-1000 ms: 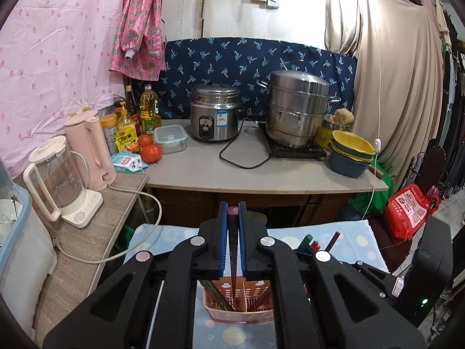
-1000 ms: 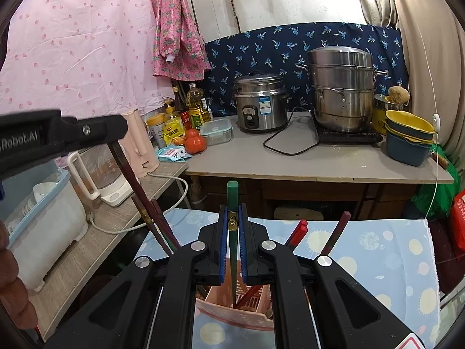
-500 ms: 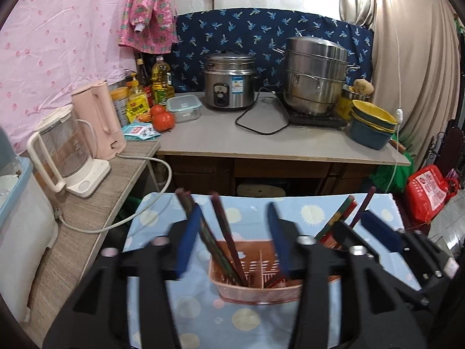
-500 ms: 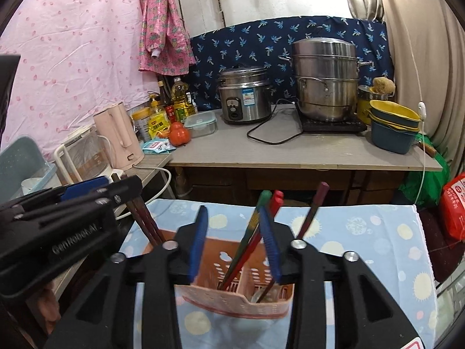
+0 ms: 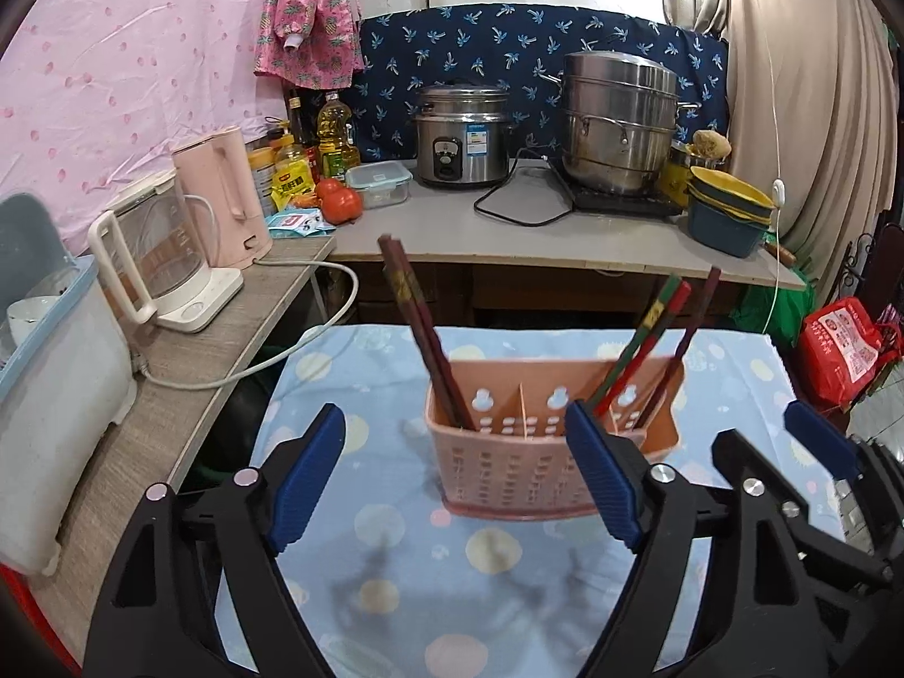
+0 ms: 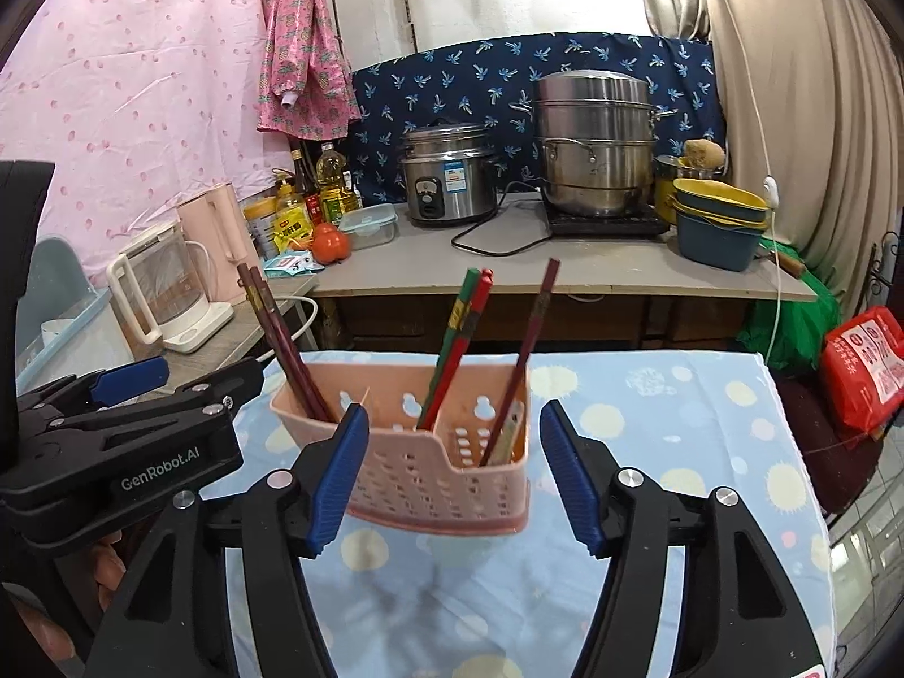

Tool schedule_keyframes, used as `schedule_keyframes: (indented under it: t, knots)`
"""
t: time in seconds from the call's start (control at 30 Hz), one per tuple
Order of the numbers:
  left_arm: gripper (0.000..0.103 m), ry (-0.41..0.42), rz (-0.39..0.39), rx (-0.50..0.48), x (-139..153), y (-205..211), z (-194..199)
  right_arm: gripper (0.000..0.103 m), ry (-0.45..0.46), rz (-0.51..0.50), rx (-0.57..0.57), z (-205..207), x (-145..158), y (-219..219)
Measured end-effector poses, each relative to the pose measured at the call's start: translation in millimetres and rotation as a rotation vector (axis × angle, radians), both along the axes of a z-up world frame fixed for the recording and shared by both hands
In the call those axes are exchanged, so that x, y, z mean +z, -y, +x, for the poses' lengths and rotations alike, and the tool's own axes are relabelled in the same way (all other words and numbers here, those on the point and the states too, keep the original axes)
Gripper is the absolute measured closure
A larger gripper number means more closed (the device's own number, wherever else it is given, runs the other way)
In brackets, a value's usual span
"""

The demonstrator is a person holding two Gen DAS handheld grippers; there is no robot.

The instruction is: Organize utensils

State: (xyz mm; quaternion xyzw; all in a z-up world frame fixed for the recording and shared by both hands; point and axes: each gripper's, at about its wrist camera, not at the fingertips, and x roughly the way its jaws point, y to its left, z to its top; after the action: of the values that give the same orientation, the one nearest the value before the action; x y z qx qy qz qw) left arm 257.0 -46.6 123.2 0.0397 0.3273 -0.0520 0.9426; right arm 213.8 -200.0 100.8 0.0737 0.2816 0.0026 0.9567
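Note:
A pink slotted utensil basket (image 5: 511, 466) (image 6: 429, 469) stands on the blue dotted tablecloth (image 5: 395, 576). Dark brown chopsticks (image 5: 421, 327) (image 6: 277, 333) lean in its left compartment. A green chopstick (image 6: 452, 333), a red chopstick (image 5: 650, 342) and a dark brown one (image 6: 525, 350) lean in the right compartment. My left gripper (image 5: 455, 474) is open and empty, just in front of the basket. My right gripper (image 6: 452, 472) is open and empty, also in front of the basket. The left gripper shows at the left of the right wrist view (image 6: 130, 395).
A counter (image 5: 508, 231) behind holds a rice cooker (image 5: 460, 135), a steel steamer pot (image 5: 618, 118), stacked bowls (image 5: 729, 214), tomatoes and bottles. A side shelf at left carries two kettles (image 5: 152, 254) and a white bin (image 5: 51, 395). A red bag (image 5: 842, 339) lies at right.
Both grippers were shut on chopsticks over the basket. They have opened, left the chopsticks standing in the basket, and drawn back and down in front of it.

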Motion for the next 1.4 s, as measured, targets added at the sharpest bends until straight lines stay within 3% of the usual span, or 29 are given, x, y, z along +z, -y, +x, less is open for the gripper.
schedule_keyframes:
  t: [0.37, 0.8, 1.03, 1.2, 1.3, 1.33, 1.4]
  knots:
    - [0.017, -0.046, 0.011, 0.006, -23.8, -6.4, -51.6, 0.036, -0.034, -0.026, -0.028, -55.6, -12.9, -9.7]
    - [0.011, -0.108, 0.016, 0.019, -50.8, -11.6, -83.8, 0.034, -0.09, -0.055, -0.043, -92.9, -33.4, -14.7]
    - [0.007, -0.134, 0.007, 0.037, -60.1, -16.8, -95.6, 0.019, -0.083, -0.07, -0.053, -109.8, -38.7, -16.1]
    - [0.007, -0.147, 0.009, 0.041, -65.3, -18.5, -103.3, 0.018, -0.08, -0.09, -0.055, -119.2, -41.6, -18.5]
    - [0.007, -0.153, 0.022, 0.048, -68.7, -18.9, -106.2, 0.013, -0.081, -0.091, -0.058, -122.9, -44.0, -18.8]
    - [0.007, -0.153, 0.027, 0.054, -69.8, -19.9, -107.0, 0.006, -0.079, -0.092, -0.064, -124.8, -45.4, -18.1]
    - [0.007, -0.156, 0.03, 0.055, -73.1, -20.7, -109.7, 0.007, -0.075, -0.09, -0.069, -128.2, -46.8, -18.2]
